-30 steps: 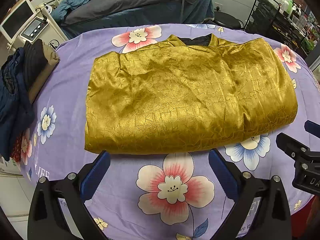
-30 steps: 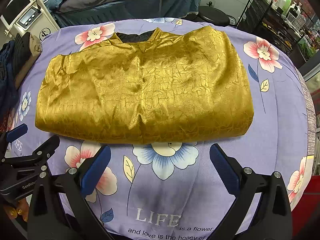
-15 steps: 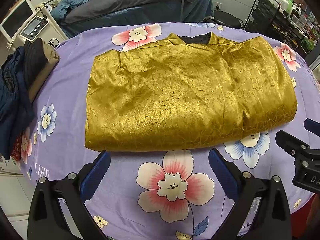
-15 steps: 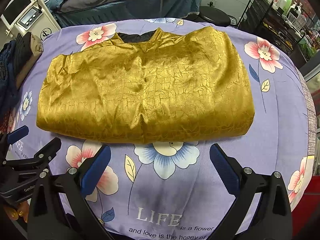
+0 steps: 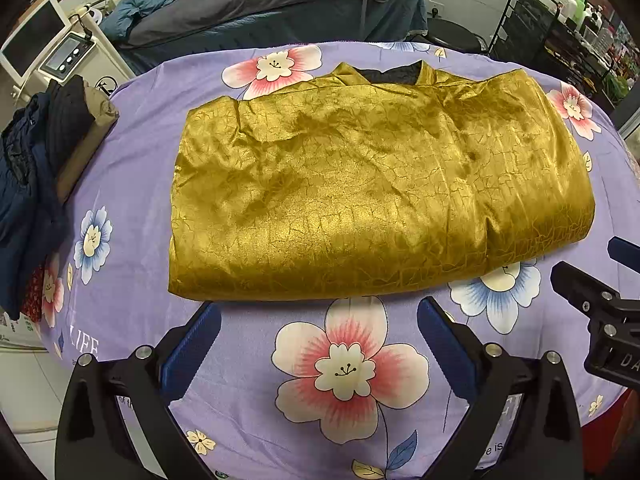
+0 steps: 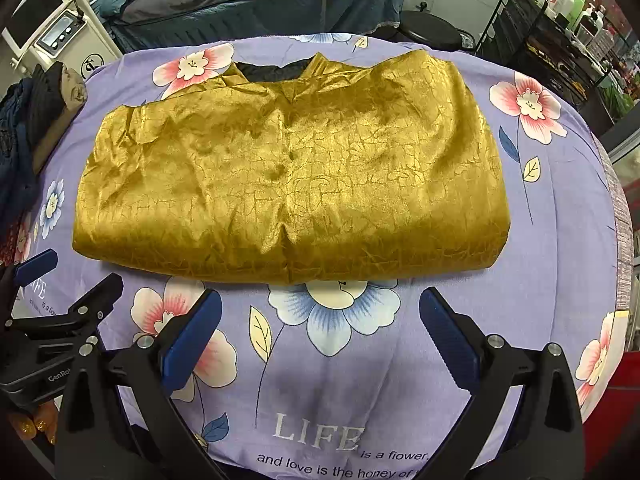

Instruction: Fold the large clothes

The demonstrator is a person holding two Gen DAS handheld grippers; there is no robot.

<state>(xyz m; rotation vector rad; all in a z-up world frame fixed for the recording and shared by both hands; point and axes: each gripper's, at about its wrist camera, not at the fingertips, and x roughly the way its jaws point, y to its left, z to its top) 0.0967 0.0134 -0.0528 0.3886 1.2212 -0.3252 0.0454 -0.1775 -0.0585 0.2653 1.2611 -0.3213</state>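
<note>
**Garment part-folded, both grippers standing off**

Grippers first: left gripper (image 5: 318, 326) and right gripper (image 6: 320, 312) hover over the purple flowered sheet (image 6: 560, 280), fingers spread wide, grasping nothing. Just beyond them the gold garment (image 5: 376, 192) lies flat as a wide rectangle, collar at its far edge. Judged stage: between folds. The next move likely calls for gripping one short end and carrying it across to the other. Further left, a pile of dark clothes (image 5: 36, 168) sits well apart; nothing obstructs. A bed (image 5: 280, 4) stands behind.
</note>
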